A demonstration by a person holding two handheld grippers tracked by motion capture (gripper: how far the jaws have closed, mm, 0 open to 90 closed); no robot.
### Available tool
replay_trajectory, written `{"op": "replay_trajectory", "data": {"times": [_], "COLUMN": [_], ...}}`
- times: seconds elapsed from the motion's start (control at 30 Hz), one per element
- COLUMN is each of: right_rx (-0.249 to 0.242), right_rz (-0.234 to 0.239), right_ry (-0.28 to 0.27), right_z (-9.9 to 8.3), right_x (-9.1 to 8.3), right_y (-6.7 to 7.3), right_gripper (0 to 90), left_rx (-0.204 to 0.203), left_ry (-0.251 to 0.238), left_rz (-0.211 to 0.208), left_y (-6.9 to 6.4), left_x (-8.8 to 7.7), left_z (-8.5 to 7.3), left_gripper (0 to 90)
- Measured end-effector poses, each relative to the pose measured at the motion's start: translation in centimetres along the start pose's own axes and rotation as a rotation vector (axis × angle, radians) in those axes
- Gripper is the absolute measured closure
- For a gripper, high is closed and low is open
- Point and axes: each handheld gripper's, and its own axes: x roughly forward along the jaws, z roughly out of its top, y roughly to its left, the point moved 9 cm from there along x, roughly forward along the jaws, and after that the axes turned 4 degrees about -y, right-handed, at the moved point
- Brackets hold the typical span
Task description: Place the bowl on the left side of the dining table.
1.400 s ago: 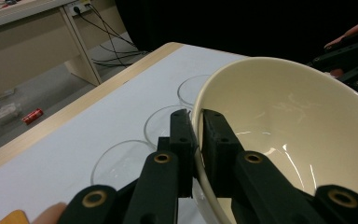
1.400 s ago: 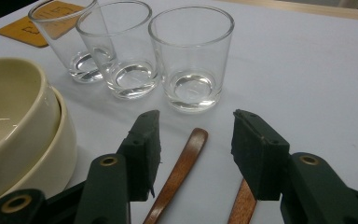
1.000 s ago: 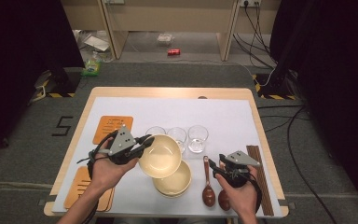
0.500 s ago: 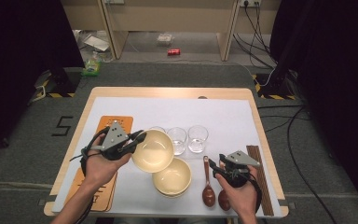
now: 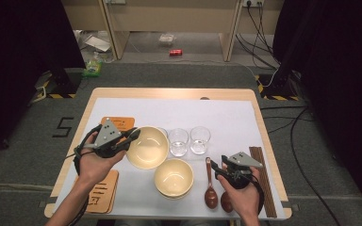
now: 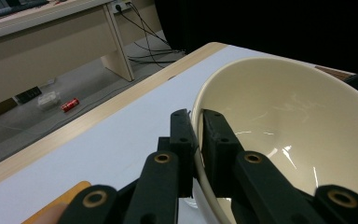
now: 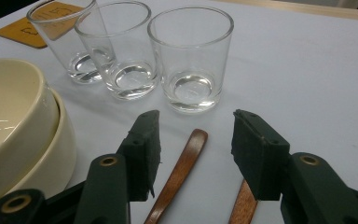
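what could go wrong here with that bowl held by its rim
1. The left gripper pinches the cream bowl only at its rim, tilted, so it might slip or swing.
2. The bowl hangs close to the three glasses; a swing could knock one over.
3. The right gripper stands open over the wooden spoons; a dropped bowl could land near them.

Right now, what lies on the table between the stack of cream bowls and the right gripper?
A wooden spoon lies there, handle pointing away from the person, between the stacked bowls and the right gripper. The high view shows it.
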Motion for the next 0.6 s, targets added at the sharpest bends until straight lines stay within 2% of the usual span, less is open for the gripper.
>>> {"op": "replay_trajectory", "data": {"times": [0.6], "right_rx": [0.002], "right_rz": [-0.001], "right_ry": [-0.002], "right_z": [0.0], "right_x": [0.0], "right_y": [0.0], "right_gripper": [51.9], "left_rx": [-0.023], "left_ry": [0.0], "left_rz": [0.051], "left_y": [2.5], "left_x": [-0.6], "left_z": [-0.4], "left_gripper": [82.6]}}
